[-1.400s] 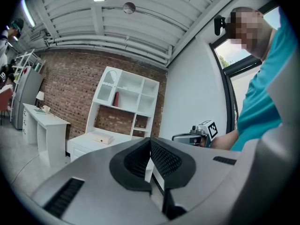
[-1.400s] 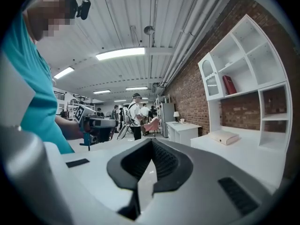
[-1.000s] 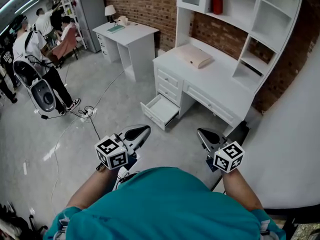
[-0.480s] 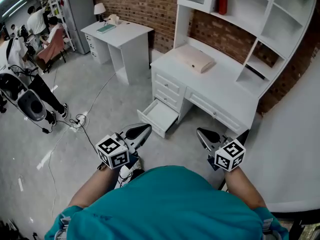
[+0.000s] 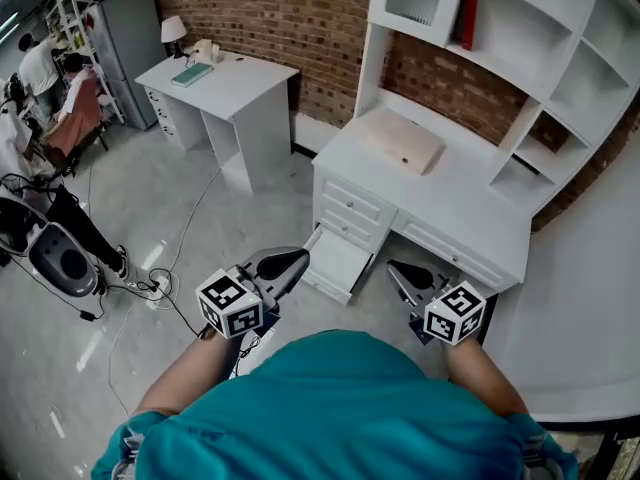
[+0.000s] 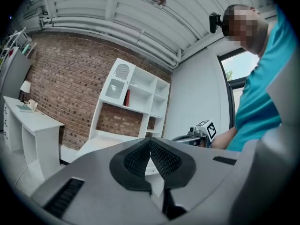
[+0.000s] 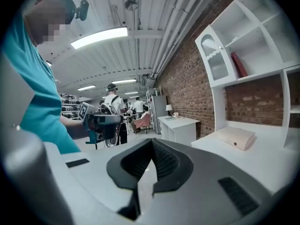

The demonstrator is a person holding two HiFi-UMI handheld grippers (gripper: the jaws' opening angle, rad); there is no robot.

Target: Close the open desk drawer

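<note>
Head view, open drawer point(image 5: 338, 262) between left tool point(image 5: 298, 257) and right tool point(image 5: 393, 267), both clenched.

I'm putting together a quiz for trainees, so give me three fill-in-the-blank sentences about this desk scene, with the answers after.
1. The open drawer is the ___ one in its stack of three on the desk.
2. The left tool and the right tool each hold ___.
3. The book standing in the hutch is coloured ___.
Missing words: bottom; nothing; red.
</note>
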